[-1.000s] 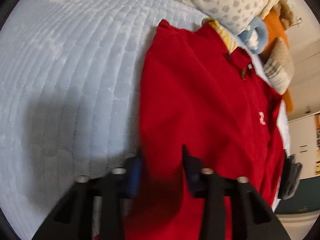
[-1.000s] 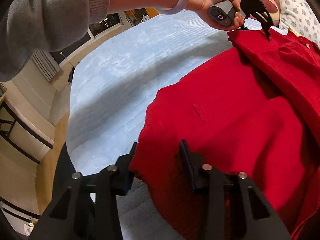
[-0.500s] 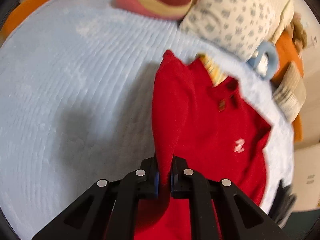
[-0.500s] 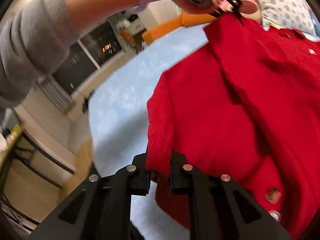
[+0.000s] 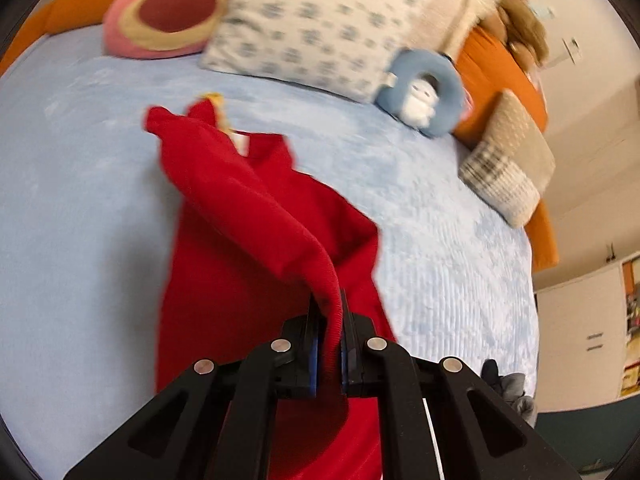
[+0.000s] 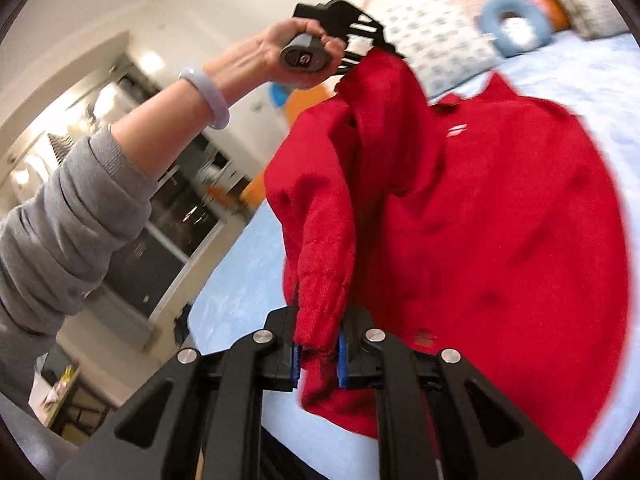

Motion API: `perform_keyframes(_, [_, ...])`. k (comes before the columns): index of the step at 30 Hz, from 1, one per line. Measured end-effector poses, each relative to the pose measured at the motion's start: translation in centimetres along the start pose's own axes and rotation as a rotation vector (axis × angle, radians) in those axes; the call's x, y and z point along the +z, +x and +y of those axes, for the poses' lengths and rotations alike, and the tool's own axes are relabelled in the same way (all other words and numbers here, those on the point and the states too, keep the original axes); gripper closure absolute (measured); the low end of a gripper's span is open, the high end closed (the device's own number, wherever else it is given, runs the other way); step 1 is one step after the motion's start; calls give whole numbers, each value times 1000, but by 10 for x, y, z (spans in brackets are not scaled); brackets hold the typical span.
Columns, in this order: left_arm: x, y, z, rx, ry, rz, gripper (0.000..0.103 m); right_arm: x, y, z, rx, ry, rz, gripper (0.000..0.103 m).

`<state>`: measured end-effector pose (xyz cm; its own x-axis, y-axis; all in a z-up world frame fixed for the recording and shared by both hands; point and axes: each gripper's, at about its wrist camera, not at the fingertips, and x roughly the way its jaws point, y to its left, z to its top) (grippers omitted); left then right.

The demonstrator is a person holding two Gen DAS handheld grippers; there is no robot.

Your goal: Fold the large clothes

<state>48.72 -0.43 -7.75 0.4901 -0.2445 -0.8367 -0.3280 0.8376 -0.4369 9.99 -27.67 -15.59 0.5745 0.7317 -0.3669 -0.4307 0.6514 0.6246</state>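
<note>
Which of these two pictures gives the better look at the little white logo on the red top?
The right wrist view. There the white logo shows on the chest of the red top, below the collar, though blurred. In the left wrist view the lifted fold of fabric clamped in the left gripper covers the chest, so no logo is visible.

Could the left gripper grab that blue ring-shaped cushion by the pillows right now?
Probably not as things stand. The left gripper is shut on a fold of the red garment, so it has no free jaws. The blue ring cushion lies unobstructed on the bed beyond.
</note>
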Motion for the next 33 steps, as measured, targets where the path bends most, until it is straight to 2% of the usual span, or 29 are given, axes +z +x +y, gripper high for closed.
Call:
perform_keyframes(7, [-40,91,-71,-33,74,101,91,-19,-47,-55,-96,131,-43,89])
perform_keyframes(12, [-64,136,-105,-18,173,142,91,-42,-50,-75,-131,212,-36,89])
perform_keyframes(14, [-69,148,-108,-32,177,154,89,-49,-49,-78,-143,236,-24,88])
perform_keyframes(16, [-71,159,-105,-56,179,163,83,-54,-49,-80,-164,242,-7,85])
perform_keyframes(18, [-73,168,-105,-59,199,164,66,-50,-50,-75,-200,208,28,78])
perform_keyframes(19, [-74,169,-104,-63,204,160,46,-47,-53,-74,-211,193,34,72])
perform_keyframes(20, [-74,167,-103,-67,205,153,31,-45,-53,-68,-224,173,45,71])
perform_keyframes(21, [-73,162,-101,-77,205,146,27,-42,-55,-63,-262,151,49,60])
perform_keyframes(22, [-72,155,-102,-106,209,143,25,-40,-63,-63,-294,133,42,40])
perform_keyframes(23, [-71,146,-103,-133,218,146,23,-36,-68,-59,-315,117,26,34])
perform_keyframes(25, [-73,118,-106,-193,274,140,22,-25,-84,-52,-330,101,-20,33])
perform_keyframes(27, [-90,78,-108,-218,395,94,18,-4,-95,-49,-340,69,-82,33])
perform_keyframes(28, [-103,59,-106,-216,462,75,13,5,-97,-49,-351,52,-95,33])
perform_keyframes(30, [-138,31,-97,-160,582,44,12,41,-90,-50,-371,-27,-117,35])
perform_keyframes(32, [-180,8,-77,-136,655,18,12,70,-79,-55,-369,-53,-109,43])
perform_keyframes(33, [-205,-3,-63,-112,679,-19,12,96,-60,-58,-358,-73,-86,48])
